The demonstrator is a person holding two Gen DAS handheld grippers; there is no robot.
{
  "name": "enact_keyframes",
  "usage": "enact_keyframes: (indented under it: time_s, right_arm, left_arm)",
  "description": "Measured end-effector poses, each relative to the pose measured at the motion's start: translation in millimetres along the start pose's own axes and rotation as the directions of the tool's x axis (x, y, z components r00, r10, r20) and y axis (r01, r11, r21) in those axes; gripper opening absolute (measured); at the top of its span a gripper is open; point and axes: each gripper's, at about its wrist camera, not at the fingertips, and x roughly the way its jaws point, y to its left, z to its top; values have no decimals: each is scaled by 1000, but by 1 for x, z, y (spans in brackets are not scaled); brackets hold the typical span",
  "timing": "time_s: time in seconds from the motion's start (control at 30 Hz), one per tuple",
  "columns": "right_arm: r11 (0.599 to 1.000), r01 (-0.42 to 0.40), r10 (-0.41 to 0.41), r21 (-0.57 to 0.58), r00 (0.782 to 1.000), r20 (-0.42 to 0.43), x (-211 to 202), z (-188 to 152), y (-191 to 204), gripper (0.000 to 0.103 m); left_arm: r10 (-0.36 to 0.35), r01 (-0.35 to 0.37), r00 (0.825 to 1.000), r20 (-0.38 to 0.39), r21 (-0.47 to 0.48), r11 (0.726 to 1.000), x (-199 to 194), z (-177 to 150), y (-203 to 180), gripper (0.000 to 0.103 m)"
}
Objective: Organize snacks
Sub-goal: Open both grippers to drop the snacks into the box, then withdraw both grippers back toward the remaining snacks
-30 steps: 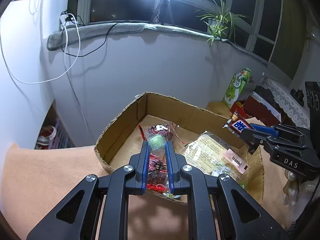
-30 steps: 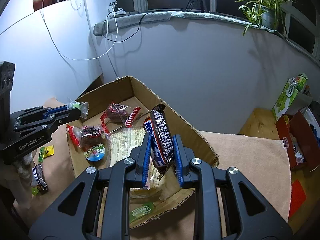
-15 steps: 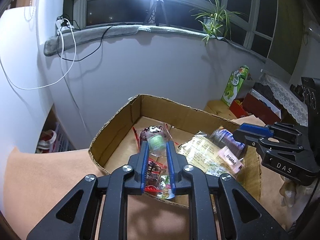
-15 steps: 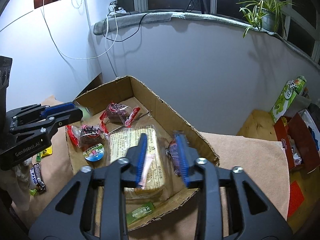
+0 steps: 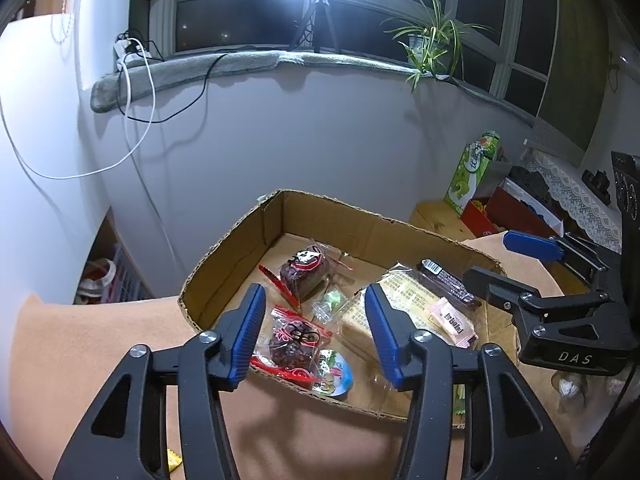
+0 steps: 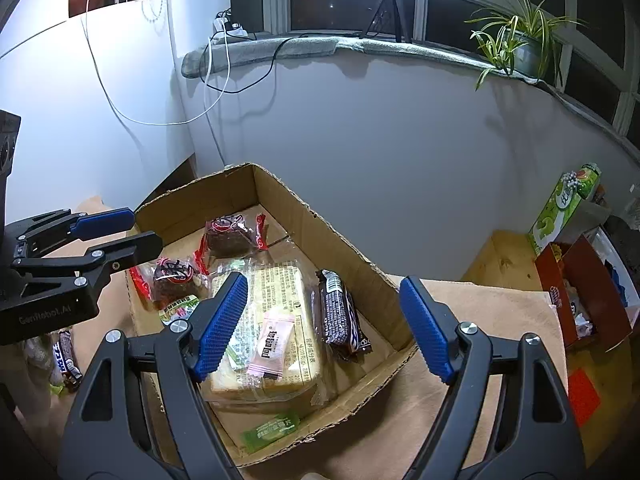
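An open cardboard box stands on the tan cloth. In it lie two dark cakes in red-trimmed wrappers, a small green candy, a round jelly cup, a large cracker pack with a pink sachet on it, and a dark chocolate bar. My left gripper is open and empty above the box's near edge. My right gripper is open and empty above the cracker pack and chocolate bar.
A green sachet lies in the box's near corner. Another chocolate bar and small candies lie on the cloth left of the box. A green carton and red box stand at the right. The wall is close behind.
Both grippers opened. The left let go of the green candy, which now lies in the box. The right dropped the chocolate bar beside the cracker pack.
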Motion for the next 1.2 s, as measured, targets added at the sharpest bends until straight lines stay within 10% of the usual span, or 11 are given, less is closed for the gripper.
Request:
enact_keyframes:
  time_s: [0.8, 1.2]
  right_arm:
    - [993, -74, 79, -90, 996, 48, -27, -1, 55, 82]
    - [930, -295, 295, -218, 955, -36, -35, -30, 141, 82]
  left_arm:
    - [103, -100, 994, 39, -75, 992, -77, -26, 80, 53]
    - [115, -115, 993, -11, -203, 972, -91, -89, 130, 53]
